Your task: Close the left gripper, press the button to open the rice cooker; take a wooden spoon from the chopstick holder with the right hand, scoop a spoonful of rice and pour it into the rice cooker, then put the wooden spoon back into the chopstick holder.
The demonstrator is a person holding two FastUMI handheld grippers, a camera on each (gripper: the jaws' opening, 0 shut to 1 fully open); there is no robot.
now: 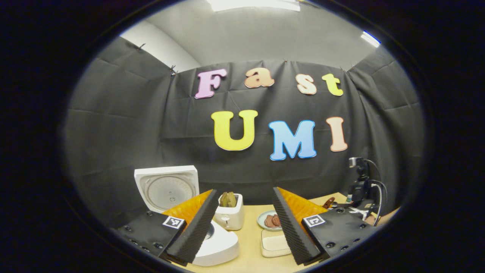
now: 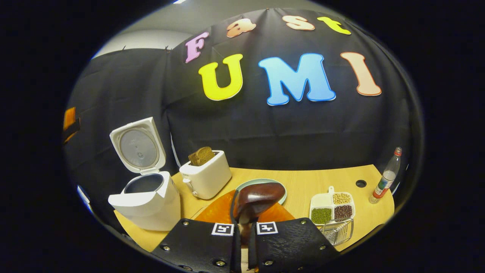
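Note:
The white rice cooker (image 2: pixel 146 204) stands open at the table's left, its lid (image 2: pixel 138 146) tipped up and back. My right gripper (image 2: pixel 244 223) is shut on the handle of a dark wooden spoon (image 2: pixel 257 199), whose bowl points forward over the table; I cannot tell if it carries anything. A wire metal holder (image 2: pixel 337 231) sits at the near right, beside a divided dish of grains (image 2: pixel 333 206). My left gripper (image 1: pixel 245 191) is open and empty, hovering just right of the cooker body (image 1: pixel 221 244) and its raised lid (image 1: pixel 166 189).
A white toaster (image 2: pixel 206 174) with bread stands behind the cooker, and a pale plate (image 2: pixel 278 189) lies behind the spoon. A bottle (image 2: pixel 386 176) is at the far right by a hole (image 2: pixel 360 183) in the table. The other gripper (image 1: pixel 360 189) with cables appears far right.

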